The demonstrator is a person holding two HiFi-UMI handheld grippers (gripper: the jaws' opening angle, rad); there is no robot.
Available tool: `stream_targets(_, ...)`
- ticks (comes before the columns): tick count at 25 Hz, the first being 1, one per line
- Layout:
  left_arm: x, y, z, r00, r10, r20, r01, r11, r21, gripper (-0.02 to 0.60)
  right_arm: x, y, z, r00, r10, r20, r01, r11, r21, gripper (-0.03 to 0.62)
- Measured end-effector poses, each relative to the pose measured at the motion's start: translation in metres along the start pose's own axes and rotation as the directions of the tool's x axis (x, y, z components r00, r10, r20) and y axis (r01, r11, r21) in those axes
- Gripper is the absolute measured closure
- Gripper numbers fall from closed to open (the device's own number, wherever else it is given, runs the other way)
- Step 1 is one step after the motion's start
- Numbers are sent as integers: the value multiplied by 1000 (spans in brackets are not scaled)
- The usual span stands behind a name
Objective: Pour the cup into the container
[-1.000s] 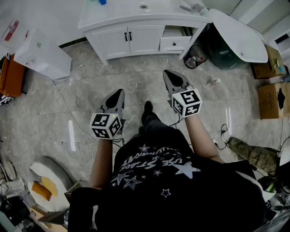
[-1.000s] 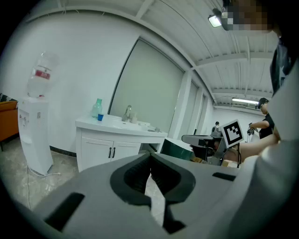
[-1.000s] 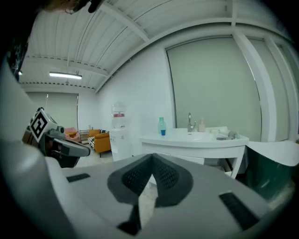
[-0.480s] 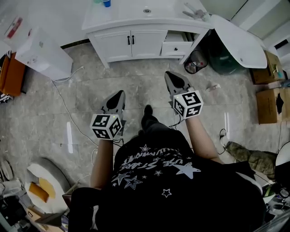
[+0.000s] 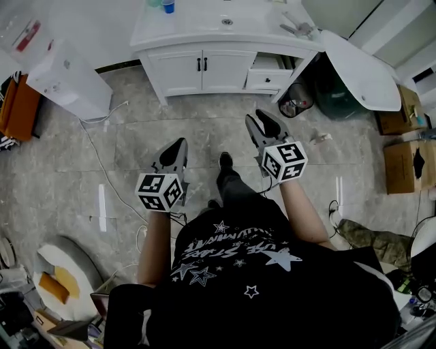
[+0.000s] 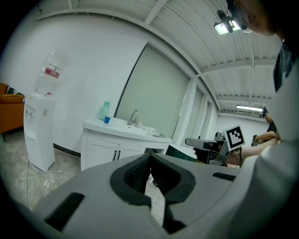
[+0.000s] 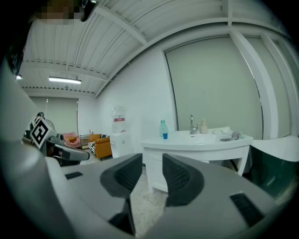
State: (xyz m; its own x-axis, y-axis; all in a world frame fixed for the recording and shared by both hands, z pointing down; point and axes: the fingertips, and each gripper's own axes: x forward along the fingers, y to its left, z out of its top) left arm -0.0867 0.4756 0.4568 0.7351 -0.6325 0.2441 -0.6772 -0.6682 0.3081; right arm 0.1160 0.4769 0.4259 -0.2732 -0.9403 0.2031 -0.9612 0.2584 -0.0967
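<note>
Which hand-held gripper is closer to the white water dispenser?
Left. In the head view the left hand-held gripper is right of and below the water dispenser; the right hand-held gripper, its empty jaws just opening, is farther right, near the bin.

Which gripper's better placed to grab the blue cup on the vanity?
Likely right: right gripper has just been opening, nothing between its jaws, and sits nearer the vanity. Left gripper is shut.

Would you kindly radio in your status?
Left gripper shut, empty. Right gripper jaws just opened, empty. Blue cup on vanity, out of reach. Only floor between.
</note>
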Motion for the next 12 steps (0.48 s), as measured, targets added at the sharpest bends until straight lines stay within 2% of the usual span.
stream_targets(5,2,15,-5,1000,17,-11,-17,1000,-21,572,19,-1,-3,1000,2,-6,-3,1000,-16,343)
stream_targets(12,30,40,4,999,39,-21,-39,999,-33,572,59,-21,-11,998,20,-52,-22,999,-49,245)
